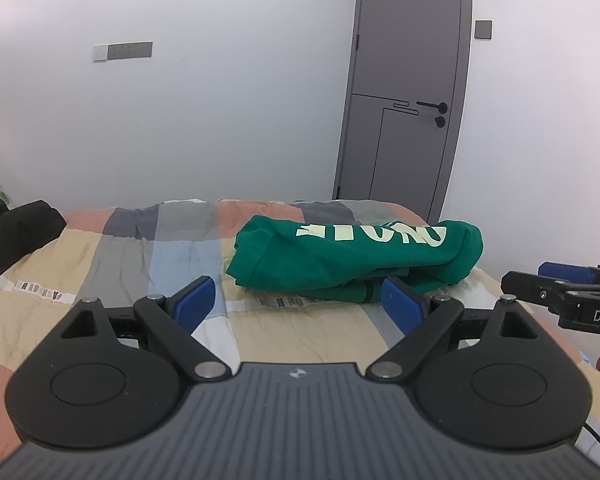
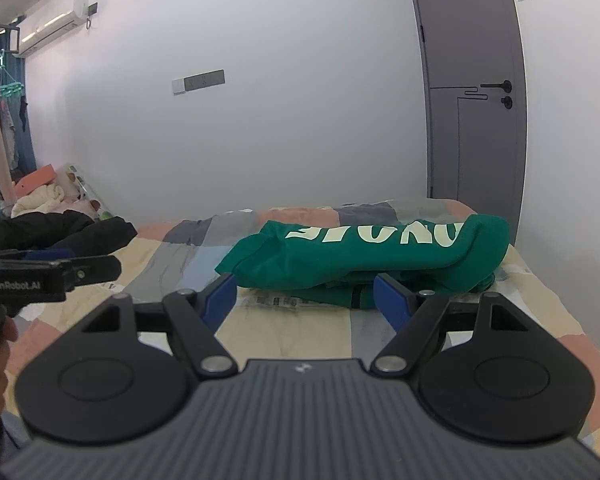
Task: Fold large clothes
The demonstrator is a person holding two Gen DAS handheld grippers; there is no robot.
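Both tongs you hold stand apart and empty: left tongs (image 1: 300,304), right tongs (image 2: 306,298), side by side just short of the green sweatshirt (image 1: 356,256). It lies folded on the patchwork bed (image 1: 112,280), pale lettering up, black clothing (image 1: 16,232) off left.

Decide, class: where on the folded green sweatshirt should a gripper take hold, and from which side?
Grip the green sweatshirt at its near edge, where the stacked layers end facing the open right gripper. Probably come in low and level from the near side over the quilt, so the jaws straddle the layers.
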